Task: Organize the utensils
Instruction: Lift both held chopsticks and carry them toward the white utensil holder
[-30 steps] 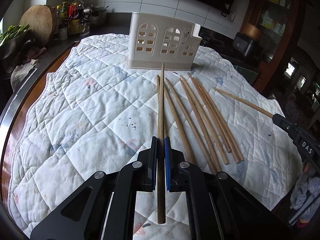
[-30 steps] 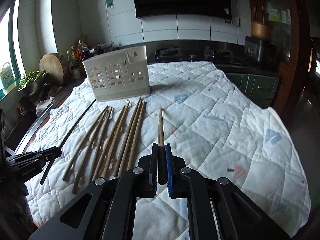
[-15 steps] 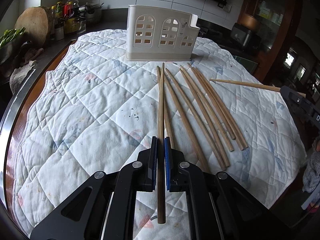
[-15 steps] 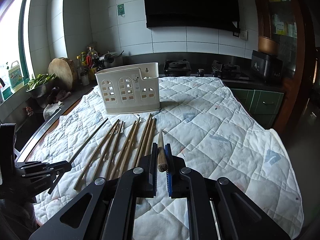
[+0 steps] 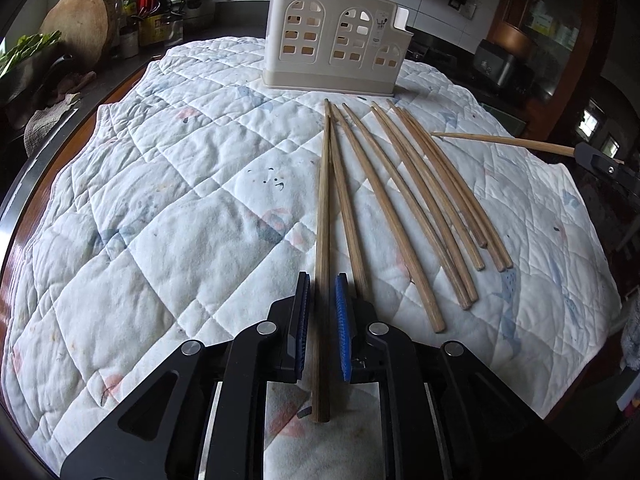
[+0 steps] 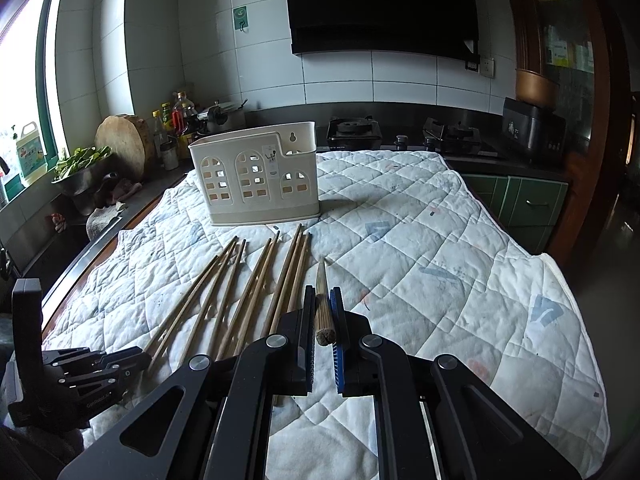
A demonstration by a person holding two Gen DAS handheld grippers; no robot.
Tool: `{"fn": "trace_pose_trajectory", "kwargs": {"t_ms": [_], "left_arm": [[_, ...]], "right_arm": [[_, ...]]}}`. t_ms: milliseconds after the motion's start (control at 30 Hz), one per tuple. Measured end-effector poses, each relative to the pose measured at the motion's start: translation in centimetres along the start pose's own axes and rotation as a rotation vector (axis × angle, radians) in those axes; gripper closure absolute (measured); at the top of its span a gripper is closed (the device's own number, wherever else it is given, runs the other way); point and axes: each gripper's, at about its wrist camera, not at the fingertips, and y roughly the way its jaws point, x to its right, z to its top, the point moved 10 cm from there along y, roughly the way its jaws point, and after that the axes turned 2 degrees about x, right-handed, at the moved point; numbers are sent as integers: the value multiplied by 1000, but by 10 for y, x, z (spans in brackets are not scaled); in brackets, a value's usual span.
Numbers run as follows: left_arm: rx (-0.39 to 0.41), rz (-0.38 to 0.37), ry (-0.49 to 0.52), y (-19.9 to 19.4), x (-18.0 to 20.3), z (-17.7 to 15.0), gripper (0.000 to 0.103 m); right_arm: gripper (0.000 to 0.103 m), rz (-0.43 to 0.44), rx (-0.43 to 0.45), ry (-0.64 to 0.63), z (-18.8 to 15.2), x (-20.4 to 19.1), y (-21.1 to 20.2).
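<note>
My left gripper (image 5: 322, 280) is shut on a wooden chopstick (image 5: 323, 216) that points toward the cream utensil holder (image 5: 334, 54) at the far end of the quilted cloth. Several more chopsticks (image 5: 416, 200) lie fanned on the cloth to its right. My right gripper (image 6: 322, 294) is shut on another chopstick (image 6: 321, 304), held above the cloth and pointing at the holder (image 6: 256, 178). The loose chopsticks (image 6: 240, 292) lie to its left. The right gripper also shows at the right edge of the left wrist view (image 5: 600, 164), the left gripper at the lower left of the right wrist view (image 6: 92, 372).
The white quilted cloth (image 5: 160, 200) covers the table. Bottles (image 6: 178, 120), a round wooden board (image 6: 124, 144) and a bowl of greens (image 6: 80, 168) stand on the counter at the left. A gas hob (image 6: 400, 136) lies behind the table.
Both grippers have risen with their chopsticks. The right one has tilted up, so its chopstick now appears end-on and the holder sits lower in its view.
</note>
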Motion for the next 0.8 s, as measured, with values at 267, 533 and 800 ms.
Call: {"fn": "trace_pose_trajectory", "kwargs": {"t_ms": [267, 533, 800], "left_arm": [[29, -3, -8, -8, 3, 7, 97], [76, -44, 26, -38, 3, 45, 97], [33, -58, 30, -36, -5, 56, 97]], "right_arm": [[96, 4, 21, -9, 13, 0, -1], [96, 27, 55, -50, 42, -7, -3], [96, 43, 54, -62, 46, -11, 0]]}}
